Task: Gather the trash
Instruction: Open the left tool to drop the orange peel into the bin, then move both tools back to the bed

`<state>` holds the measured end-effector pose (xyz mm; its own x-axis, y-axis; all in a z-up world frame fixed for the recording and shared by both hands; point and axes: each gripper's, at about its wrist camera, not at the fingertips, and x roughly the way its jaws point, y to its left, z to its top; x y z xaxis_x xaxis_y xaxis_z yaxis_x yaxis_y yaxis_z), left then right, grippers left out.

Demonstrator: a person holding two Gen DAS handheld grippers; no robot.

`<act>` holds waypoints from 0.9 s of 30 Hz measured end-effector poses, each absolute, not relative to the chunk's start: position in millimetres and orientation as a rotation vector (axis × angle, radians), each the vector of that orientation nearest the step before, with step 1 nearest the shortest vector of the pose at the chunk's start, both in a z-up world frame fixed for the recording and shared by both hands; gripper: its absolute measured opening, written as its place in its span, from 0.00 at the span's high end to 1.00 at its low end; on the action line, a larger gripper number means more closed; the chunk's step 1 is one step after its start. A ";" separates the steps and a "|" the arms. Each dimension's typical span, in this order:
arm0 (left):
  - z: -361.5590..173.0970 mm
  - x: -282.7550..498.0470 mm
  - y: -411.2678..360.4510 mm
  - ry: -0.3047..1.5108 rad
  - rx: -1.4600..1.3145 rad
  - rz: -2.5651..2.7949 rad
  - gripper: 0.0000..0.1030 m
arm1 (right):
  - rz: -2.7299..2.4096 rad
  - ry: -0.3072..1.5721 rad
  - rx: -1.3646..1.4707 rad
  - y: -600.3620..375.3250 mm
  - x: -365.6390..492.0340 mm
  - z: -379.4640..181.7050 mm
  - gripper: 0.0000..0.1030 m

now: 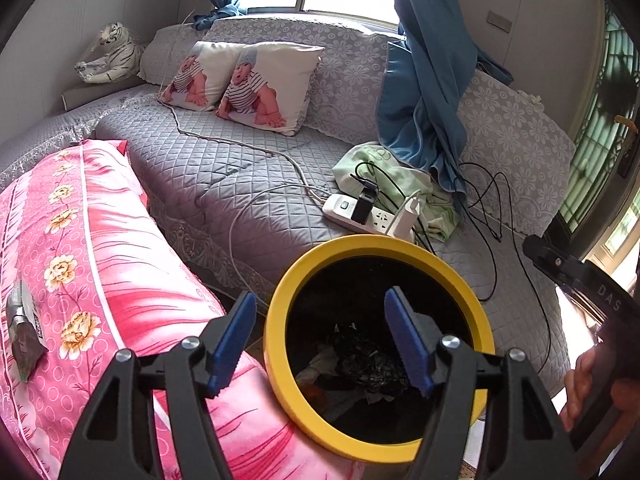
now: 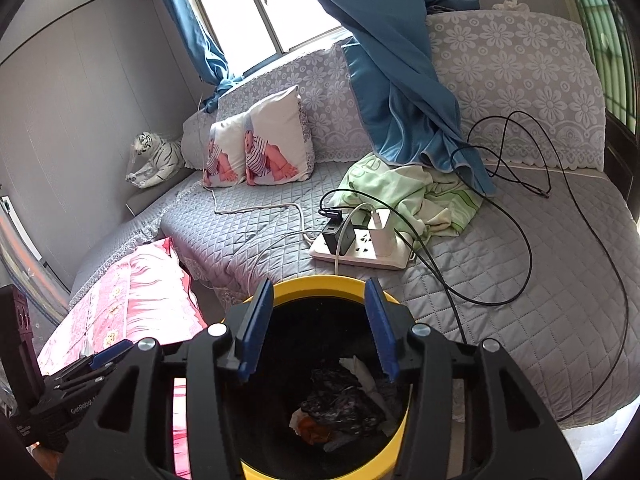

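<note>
Two black hand-held grippers with blue pads, the left gripper (image 1: 320,344) and the right gripper (image 2: 316,328), hang spread and empty over a round yellow-rimmed black bin (image 1: 280,320). Crumpled black plastic and paper trash (image 2: 340,404) lies at the bin's bottom, beside a grey quilted sofa (image 1: 240,184).

The bin (image 1: 280,300) has a smooth yellow plastic rim; the sofa cover (image 1: 240,184) is matt quilted cloth, the curtain (image 1: 424,92) satiny, the pink pillow (image 1: 120,264) perhaps glossy.

Trash (image 2: 340,408) in bin (image 1: 280,312), pillow (image 1: 120,280) left, sofa (image 1: 224,184) behind
</note>
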<state>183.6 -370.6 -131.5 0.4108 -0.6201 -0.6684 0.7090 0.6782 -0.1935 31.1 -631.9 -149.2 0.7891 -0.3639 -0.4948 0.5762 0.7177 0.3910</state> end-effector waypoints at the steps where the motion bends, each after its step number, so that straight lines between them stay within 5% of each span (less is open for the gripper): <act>1: -129.0 185.8 -367.1 0.780 0.118 -0.832 0.38 | -0.531 0.395 0.559 -630.1 30.0 -146.4 0.57; 13: -70.5 186.8 -283.6 0.643 0.016 -0.727 0.38 | -0.370 0.323 0.479 -582.0 40.0 -108.6 0.55; 27: -45.1 169.0 -89.3 0.538 0.016 -0.419 0.24 | 0.091 0.404 0.386 -453.5 122.5 -95.9 0.47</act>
<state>169.0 -89.3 -45.1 0.7761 -0.3833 -0.5007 0.3915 0.9154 -0.0939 122.5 -453.5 -95.9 0.9164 0.1625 -0.3659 -0.0106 0.9235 0.3835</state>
